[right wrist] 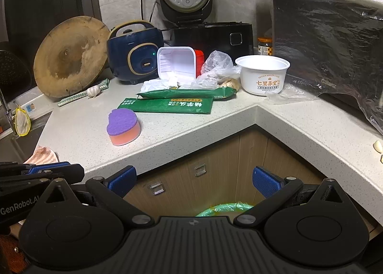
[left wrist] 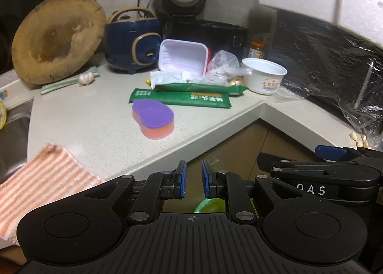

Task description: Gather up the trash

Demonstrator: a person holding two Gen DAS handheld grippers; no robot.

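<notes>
Trash pile: green wrappers [right wrist: 174,104], a white tray [right wrist: 176,65] tipped on its side, crumpled clear plastic [right wrist: 216,68] and a white paper bowl [right wrist: 262,74] sat bunched at about twelve o'clock in the corner of the countertop [right wrist: 79,130], probably pushed there out of the working area.
Bin: a green-lined trash bin [right wrist: 223,209] stood on the floor at six o'clock, just beyond both tools, tucked into the cabinet corner, likely so waste could drop straight off the counter edge.
Left gripper [left wrist: 192,181]: pads drawn nearly together with a narrow gap and nothing between them; it hung off the counter edge above the bin.
Right gripper [right wrist: 194,179]: fingers spread wide and empty, aimed at the pile, which looked like readiness for a first pick.
Non-trash: a purple-topped sponge [right wrist: 123,126] at ten o'clock and a striped cloth [left wrist: 45,178] at eight o'clock in the left view lay near the sink [left wrist: 14,135], where cleaning things belong.
Leaned item: a round cutting board [right wrist: 71,56] stood tilted against the wall at ten o'clock, presumably to dry.
Progress: judged barely begun, as the pile looked untouched.
</notes>
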